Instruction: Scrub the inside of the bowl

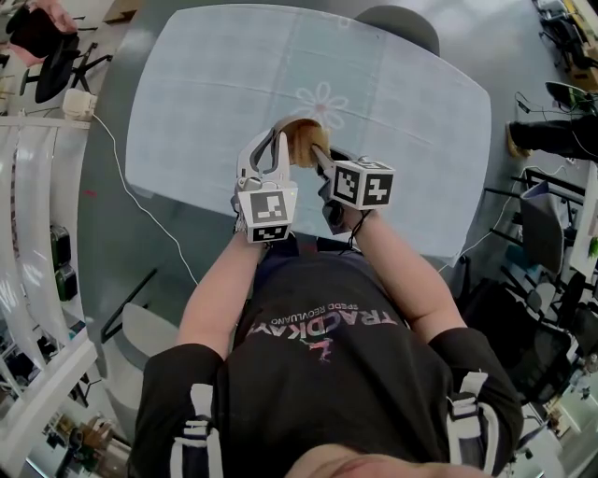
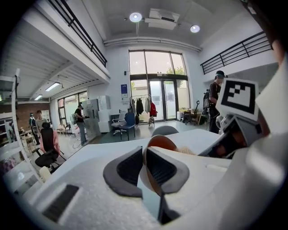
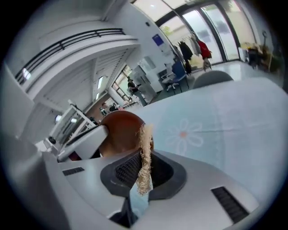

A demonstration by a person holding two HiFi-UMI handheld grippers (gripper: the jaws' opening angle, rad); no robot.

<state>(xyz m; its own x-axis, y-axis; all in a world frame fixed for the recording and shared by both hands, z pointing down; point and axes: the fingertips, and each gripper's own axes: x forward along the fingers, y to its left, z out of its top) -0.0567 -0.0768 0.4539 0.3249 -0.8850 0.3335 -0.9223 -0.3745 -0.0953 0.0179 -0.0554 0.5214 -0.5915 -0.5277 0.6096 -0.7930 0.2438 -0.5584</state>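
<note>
Seemingly the left gripper (image 2: pixel 144 157) is pinching the bowl (image 2: pixel 161 140) by its rim over the surface (image 1: pixel 215 112) while the right gripper (image 3: pixel 146 173) is clamping a fibrous scrubber (image 3: pixel 145 148) right beside that bowl, so scrubbing is only getting under way.

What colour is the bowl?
The bowl is reddish brown; the right gripper view shows it best.

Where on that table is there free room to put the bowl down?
Nearly all the cloth is bare: wide patches left and right of the flower, and the far strip toward the chair. It is crowded only by the near edge, where the left gripper holds the bowl and the right gripper the scrubber.
</note>
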